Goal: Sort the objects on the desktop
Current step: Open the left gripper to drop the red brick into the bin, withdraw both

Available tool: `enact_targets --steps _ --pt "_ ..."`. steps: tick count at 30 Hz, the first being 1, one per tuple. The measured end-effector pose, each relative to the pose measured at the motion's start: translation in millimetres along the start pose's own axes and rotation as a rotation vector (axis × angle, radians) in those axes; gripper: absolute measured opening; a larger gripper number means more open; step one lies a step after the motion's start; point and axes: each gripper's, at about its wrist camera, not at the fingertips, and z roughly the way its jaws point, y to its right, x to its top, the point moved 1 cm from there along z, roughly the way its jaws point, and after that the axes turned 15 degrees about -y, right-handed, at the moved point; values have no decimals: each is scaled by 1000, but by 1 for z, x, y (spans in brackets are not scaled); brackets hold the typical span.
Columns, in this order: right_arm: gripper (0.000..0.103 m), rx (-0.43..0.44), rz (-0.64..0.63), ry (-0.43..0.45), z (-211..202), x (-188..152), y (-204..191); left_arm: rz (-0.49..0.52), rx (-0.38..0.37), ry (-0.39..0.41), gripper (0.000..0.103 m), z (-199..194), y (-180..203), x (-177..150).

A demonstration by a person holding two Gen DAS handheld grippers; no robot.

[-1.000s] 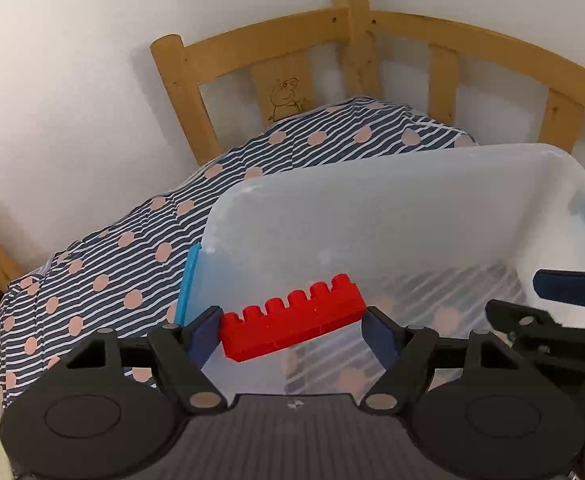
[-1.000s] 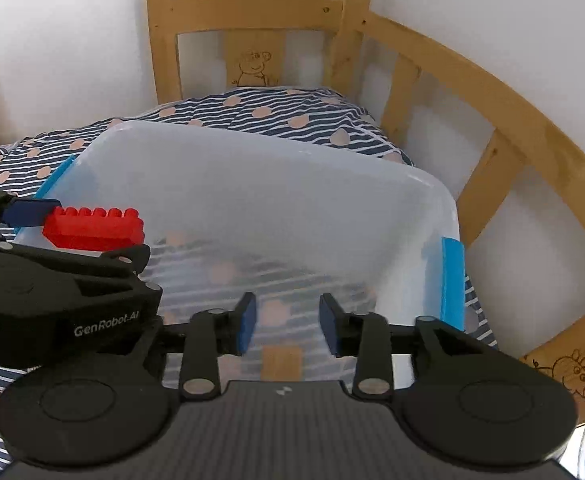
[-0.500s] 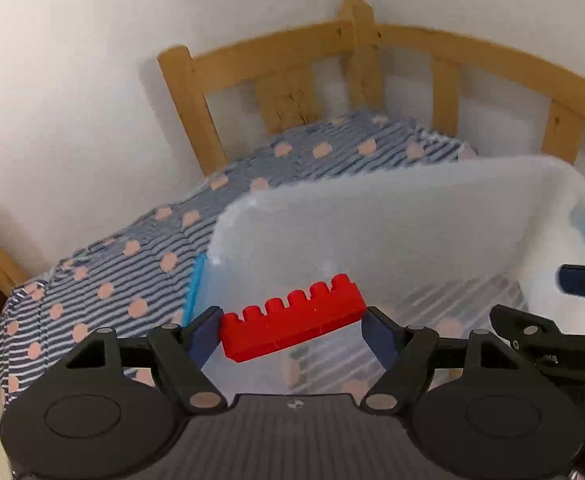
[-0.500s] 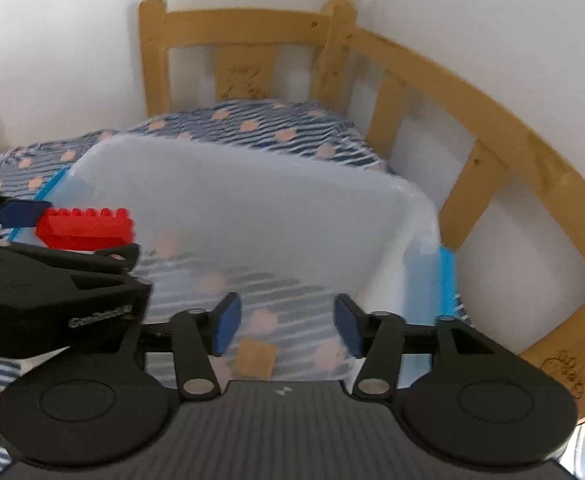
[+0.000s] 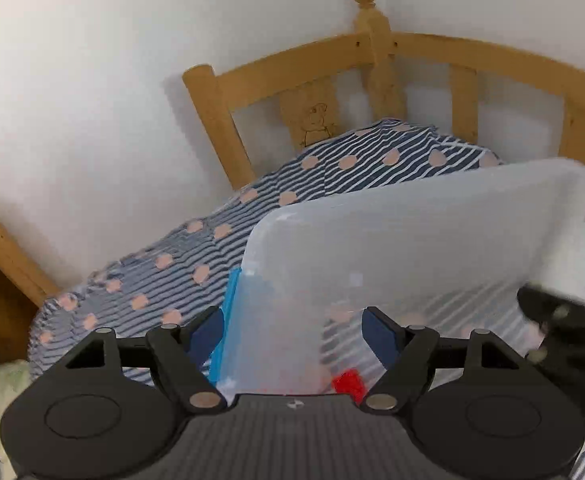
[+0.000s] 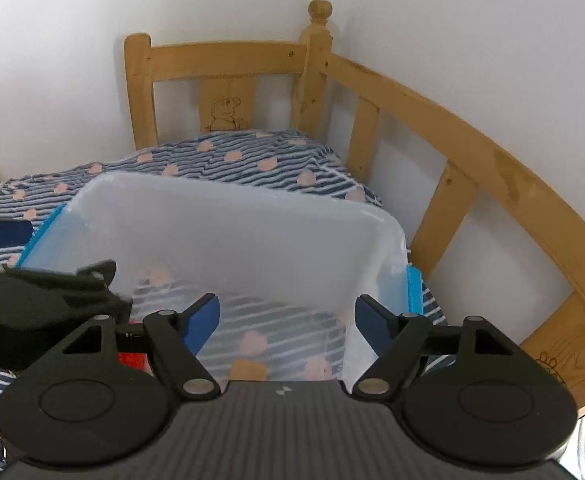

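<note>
Red brick [image 5: 348, 385]; translucent bin [image 6: 228, 216], blue latches [image 6: 414, 288]; navy-striped, pink-dotted sheet [image 5: 332, 168].

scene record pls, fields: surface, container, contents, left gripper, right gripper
surface: striped, dotted bedsheet inside a wooden bed frame
container: clear plastic bin, blue latches, no lid on it
contents: red brick on the bin floor; tan block
left gripper: open, nothing between the pads, over the bin's left end
right gripper: jaws opening, nothing between them, over the bin

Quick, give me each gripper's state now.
Left gripper: open, holding nothing; red brick lies below in the bin.
Right gripper: jaws opening, nothing between them.
</note>
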Motion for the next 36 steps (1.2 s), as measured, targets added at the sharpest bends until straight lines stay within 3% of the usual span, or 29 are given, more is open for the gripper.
enact_targets --steps 6,12,17,21,24,28,30,33,36 --pt "78 -10 3 28 -11 2 1 -21 -42 11 79 -7 -8 -5" --pt "78 -3 -8 69 -29 1 -4 -10 -17 16 78 -27 -24 -13" --pt "78 19 -31 110 -53 -5 -18 -89 -53 4 66 -47 -61 -27" --pt "78 54 -53 146 -74 -13 -33 -177 -115 52 66 -68 -101 -47" --pt "79 85 -67 166 -89 -20 -47 -182 -21 139 69 -89 -117 -73" --pt "79 140 -78 175 -105 -33 -68 -181 0 147 69 -110 -136 -104" --pt "79 163 -97 173 -110 -42 -79 -198 10 142 81 -117 -146 -118" --pt "81 182 -124 162 -115 -59 -94 -223 20 120 82 -119 -157 -134" --pt "85 195 -140 133 -112 -77 -100 -213 -8 49 82 -108 -162 -146"
